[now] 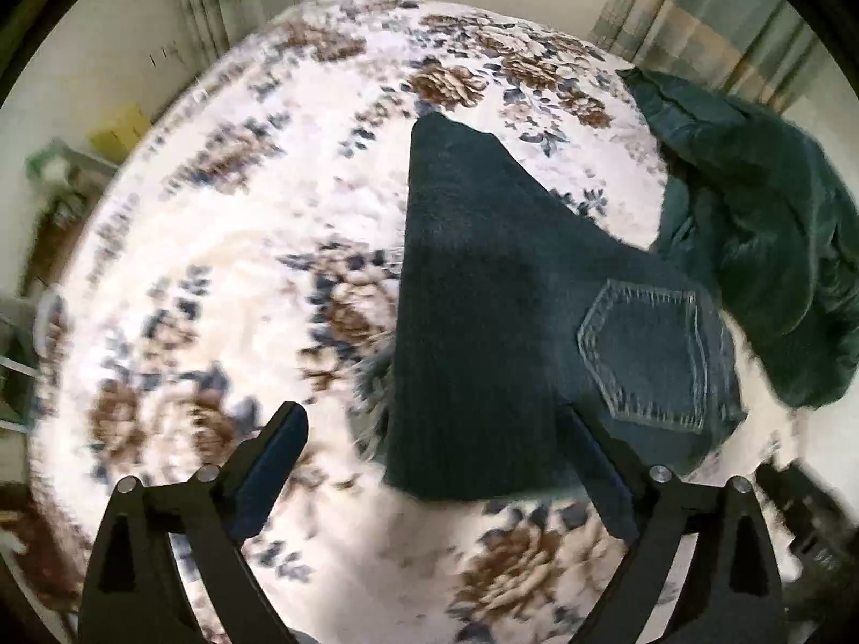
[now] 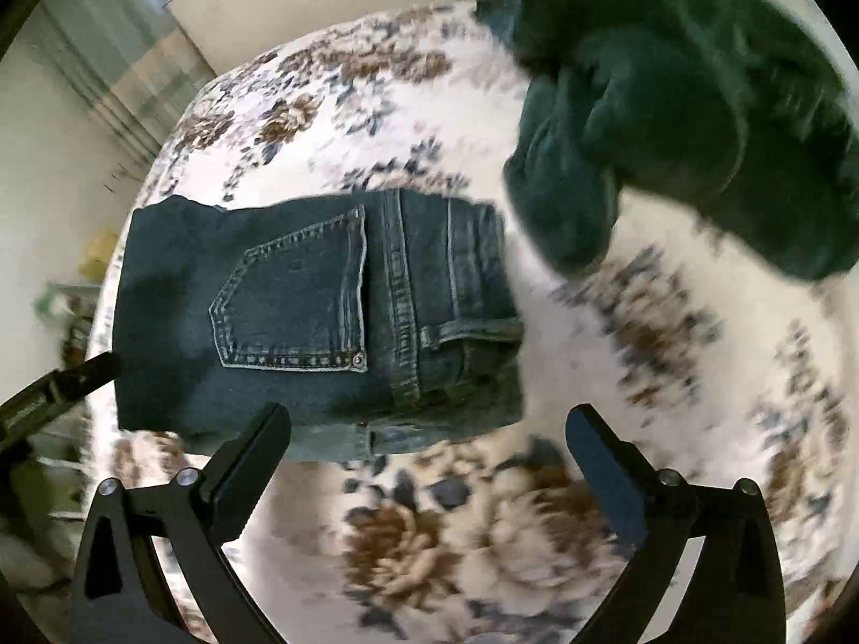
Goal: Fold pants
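Observation:
Dark blue jeans (image 1: 483,295) lie folded into a compact stack on the floral bedspread (image 1: 225,247), back pocket (image 1: 644,354) facing up. My left gripper (image 1: 432,418) hovers open above the stack's near edge, nothing pinched between its fingers. In the right wrist view the same jeans (image 2: 300,295) lie flat, waistband to the right. My right gripper (image 2: 429,413) stands wide open just off their near edge, over the bedspread (image 2: 671,333), and holds nothing. The left gripper's dark finger (image 2: 59,381) shows at the left edge, beside the jeans.
A crumpled dark green garment (image 1: 762,214) lies on the bed to the right of the jeans, also seen blurred in the right wrist view (image 2: 671,107). Curtains (image 1: 714,16) and a wall stand behind the bed. A shelf with yellow items (image 1: 118,129) is off the left edge.

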`<state>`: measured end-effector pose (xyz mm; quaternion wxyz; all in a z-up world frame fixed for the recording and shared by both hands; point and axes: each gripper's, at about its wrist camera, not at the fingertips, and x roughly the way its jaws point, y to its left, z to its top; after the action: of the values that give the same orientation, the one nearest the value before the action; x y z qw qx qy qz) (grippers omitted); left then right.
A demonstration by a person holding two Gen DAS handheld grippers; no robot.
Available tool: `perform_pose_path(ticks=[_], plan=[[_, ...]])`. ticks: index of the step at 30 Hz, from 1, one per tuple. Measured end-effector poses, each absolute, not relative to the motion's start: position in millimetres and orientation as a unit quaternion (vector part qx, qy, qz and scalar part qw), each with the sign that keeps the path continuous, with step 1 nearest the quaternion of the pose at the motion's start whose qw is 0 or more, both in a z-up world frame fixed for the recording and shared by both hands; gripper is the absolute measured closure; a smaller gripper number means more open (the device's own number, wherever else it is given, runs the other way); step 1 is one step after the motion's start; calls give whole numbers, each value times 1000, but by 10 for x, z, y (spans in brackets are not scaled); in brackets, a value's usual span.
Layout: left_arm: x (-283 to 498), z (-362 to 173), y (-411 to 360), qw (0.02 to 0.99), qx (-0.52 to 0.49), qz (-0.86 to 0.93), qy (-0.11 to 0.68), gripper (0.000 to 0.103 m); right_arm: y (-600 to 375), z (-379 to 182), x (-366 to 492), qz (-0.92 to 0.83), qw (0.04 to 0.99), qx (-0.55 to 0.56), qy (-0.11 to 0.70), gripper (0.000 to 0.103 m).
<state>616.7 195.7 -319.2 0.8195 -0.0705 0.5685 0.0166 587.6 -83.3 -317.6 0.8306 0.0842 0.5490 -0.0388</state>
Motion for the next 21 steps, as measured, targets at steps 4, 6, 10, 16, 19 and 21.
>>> perform_pose_path(ticks=[4,6,10,16,19,21], plan=[[5846,-2910,1821,833,-51,13,551,7,-767,-2807,5495,-59,845,56,529,0],[5648,-2749,1758,840,-43,11,540,7,-780,-2574,5215,-66,853,51,515,0],[5263,-2384,1697,860,-28,16,509,7,-779,-2175,4838,-76,867,45,491,0],[4563,-1733,1759,890,-24,12,455,7,-658,-1420,4141,-83,893,33,441,0],[4171,-1451,1832,900,-21,10,435,7,-566,-1102,3737,-84,905,28,417,0],[3923,-1310,1854,907,-15,9,421,7,-487,-880,3408,-84,912,22,400,0]])
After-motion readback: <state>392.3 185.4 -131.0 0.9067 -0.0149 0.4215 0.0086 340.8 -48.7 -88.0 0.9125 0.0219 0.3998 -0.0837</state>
